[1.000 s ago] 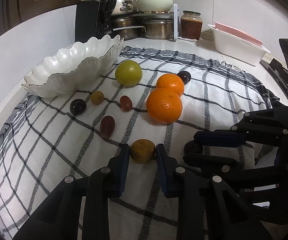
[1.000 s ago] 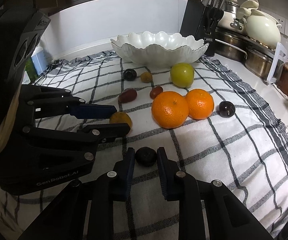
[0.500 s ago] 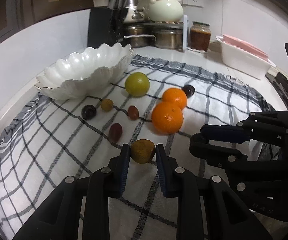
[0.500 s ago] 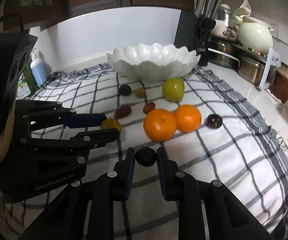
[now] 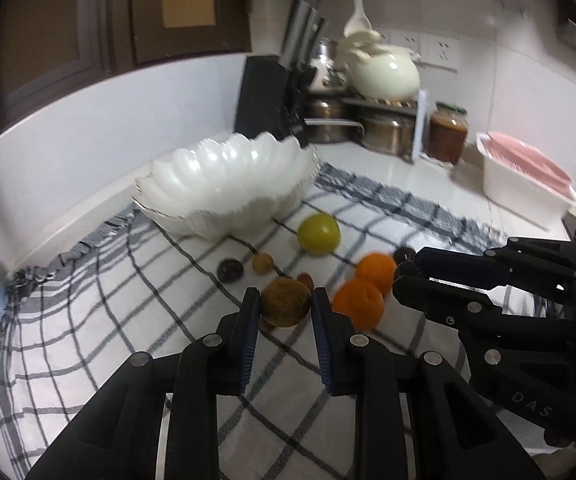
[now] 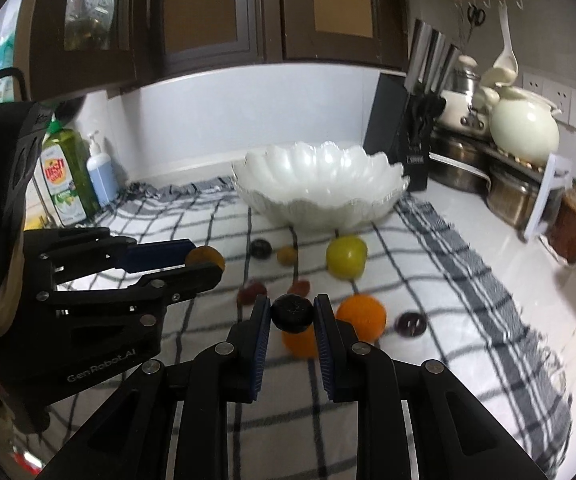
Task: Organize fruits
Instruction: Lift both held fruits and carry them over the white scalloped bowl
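Observation:
My left gripper [image 5: 285,305] is shut on a small brownish-yellow fruit [image 5: 286,307], held above the checked cloth [image 5: 88,320]. My right gripper [image 6: 292,312] is shut on a small dark plum [image 6: 292,313], also lifted off the cloth. Each gripper shows from the side in the other's view: left gripper [image 6: 204,264], right gripper [image 5: 402,276]. Ahead stands an empty white scalloped bowl [image 5: 228,184], [image 6: 320,188]. On the cloth lie a green apple [image 5: 319,234], two oranges [image 5: 358,309], [image 5: 376,273] and several small dark and red fruits, among them a plum [image 5: 230,270].
Behind the bowl stand a black knife block [image 5: 268,96], steel pots [image 5: 328,124], a cream teapot [image 5: 386,74] and a sauce jar [image 5: 448,132]. A white and pink bin [image 5: 524,184] is at the right. Soap bottles [image 6: 68,172] stand at the far left.
Both grippers have risen from the cloth with their fruits held between the pads. The views tilted up, so the bowl and cabinets now show more.

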A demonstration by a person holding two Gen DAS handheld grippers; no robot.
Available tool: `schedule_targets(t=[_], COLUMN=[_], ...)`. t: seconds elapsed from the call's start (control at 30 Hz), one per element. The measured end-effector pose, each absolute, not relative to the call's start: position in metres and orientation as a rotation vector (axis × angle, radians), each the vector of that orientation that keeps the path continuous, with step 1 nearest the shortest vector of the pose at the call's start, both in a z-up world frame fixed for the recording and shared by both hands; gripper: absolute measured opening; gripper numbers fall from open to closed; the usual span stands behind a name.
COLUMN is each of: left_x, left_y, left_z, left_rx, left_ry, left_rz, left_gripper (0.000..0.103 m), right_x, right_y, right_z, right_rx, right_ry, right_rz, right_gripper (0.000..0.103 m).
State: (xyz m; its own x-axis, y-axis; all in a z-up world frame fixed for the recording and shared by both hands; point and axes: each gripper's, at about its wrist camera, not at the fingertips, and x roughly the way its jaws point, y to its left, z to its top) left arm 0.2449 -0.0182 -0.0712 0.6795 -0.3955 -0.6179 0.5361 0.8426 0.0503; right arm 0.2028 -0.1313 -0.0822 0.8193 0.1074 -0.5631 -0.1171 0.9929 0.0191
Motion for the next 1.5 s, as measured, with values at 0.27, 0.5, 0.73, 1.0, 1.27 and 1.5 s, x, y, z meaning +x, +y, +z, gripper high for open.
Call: schedule_targets(t=[0.27, 0.5, 0.73, 1.0, 1.27, 1.5], left_x=[0.249, 0.257, 0.27, 0.292, 0.326, 0.369], left_y=[-0.017, -0.016, -0.017, -0.019, -0.024, -0.03], left_z=[-0.04, -0.012, 0.007, 0.03, 0.05, 0.053], left_rx=[0.164, 0.114, 0.094, 0.089, 0.087, 0.082], left_ry=[0.577, 0.525, 0.495, 0.459, 0.456, 0.513], left_rz=[-0.446, -0.394, -0.358, -0.338, -0.332, -0.338], left_gripper=[0.027, 0.027, 0.027, 0.027, 0.027, 0.027], right_x=[0.211, 0.223, 0.241, 0.271, 0.316, 0.371], right_y=[-0.143, -0.15, -0.155, -0.159, -0.164, -0.171], right_z=[-0.054, -0.031, -0.007, 0.026, 0.044, 0.04], right_rx=[-0.019, 0.001, -0.011, -0.014, -0.01, 0.02], right_ry=[0.525, 0.471, 0.434, 0.383, 0.388, 0.481], right_rz=[0.175, 0.203, 0.194, 0.187, 0.187, 0.181], right_gripper=[0.024, 0.024, 0.024, 0.024, 0.024, 0.024])
